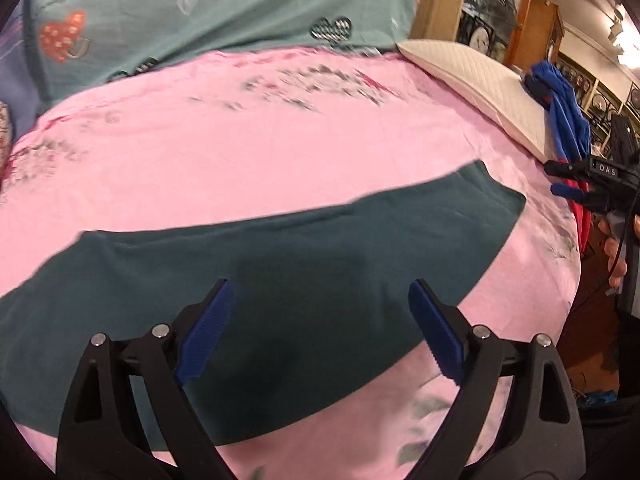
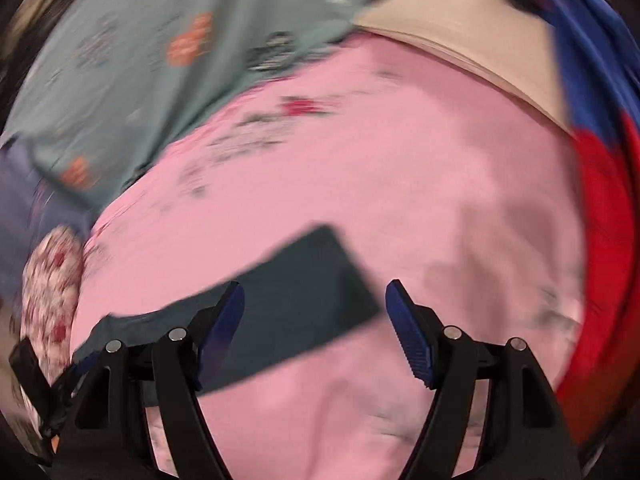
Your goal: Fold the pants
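Now we have the dark teal pants (image 1: 304, 280) lying flat as a long band across the pink floral bedsheet (image 1: 260, 152), one narrow squared end reaching toward the right side of the bed, and both tongs are spread wide and carrying nothing. Our left gripper (image 1: 320, 300) hovers over the broad middle of the cloth; our right gripper (image 2: 316, 304) hangs by that squared end (image 2: 320, 264), though its view is smeared with motion and we cannot tell how close it sits to the fabric. For a clean fold we would pinch the two corners of that end, taking every layer, and carry them across together so the edges meet square. Room looks generous on the far side, where bare sheet runs up to the teal heart-print bedding (image 1: 200, 12). On the right it looks tighter: a white quilted pillow (image 1: 472, 80) and the blue and red garments (image 1: 568, 120) crowd the bed's edge, so we judge the swing should run leftward.
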The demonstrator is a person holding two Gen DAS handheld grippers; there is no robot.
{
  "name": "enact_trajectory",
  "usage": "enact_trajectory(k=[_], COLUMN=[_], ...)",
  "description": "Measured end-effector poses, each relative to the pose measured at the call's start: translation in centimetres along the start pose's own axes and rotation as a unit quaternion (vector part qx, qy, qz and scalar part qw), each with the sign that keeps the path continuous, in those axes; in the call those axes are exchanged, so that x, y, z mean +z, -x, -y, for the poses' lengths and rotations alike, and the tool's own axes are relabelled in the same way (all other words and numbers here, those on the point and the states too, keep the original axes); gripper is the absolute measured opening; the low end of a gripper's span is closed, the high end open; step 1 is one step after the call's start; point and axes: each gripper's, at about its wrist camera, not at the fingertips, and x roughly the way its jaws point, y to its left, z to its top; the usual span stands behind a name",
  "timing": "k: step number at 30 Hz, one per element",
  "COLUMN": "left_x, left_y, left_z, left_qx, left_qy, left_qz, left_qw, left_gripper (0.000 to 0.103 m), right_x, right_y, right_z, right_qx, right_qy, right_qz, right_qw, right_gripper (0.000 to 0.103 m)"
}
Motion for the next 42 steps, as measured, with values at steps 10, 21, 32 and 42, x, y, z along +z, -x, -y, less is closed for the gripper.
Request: enact_trajectory(k=[10,21,32,42], left_x=[-0.2,-0.3,-2.0,-6.7], left_y=[-3.8,-4.2,2.3,4.7], left_z=[1.7,1.5,-5.9,-13.0], left_qx=[0.036,0.034,0.083,0.117], left_qy=[0.014,0.016,0.096,0.172], left_qz=[-0.043,-0.045,0.007,-0.005], left_qw=[0.9983,0.9983,0.9919,0.9781], left_gripper=[0.09,0.093,0.093,0.093], right_x=[-1.9,-2.1,-6.3,-16.2], right_y=[-4.1,-3.9,-3.0,-11.2], right_z=[1.3,-0.1,-20.7,-30.4], right_qx=[0.032,0.05,0.202,0.216], right_qy=[0.01,0.037,0.232,0.317], right_qz=[-0.036,-0.024,-0.058,-0.173], right_qw=[0.999,0.998,0.95,0.907], right_gripper=[0.05,0.008,0.008,0.004])
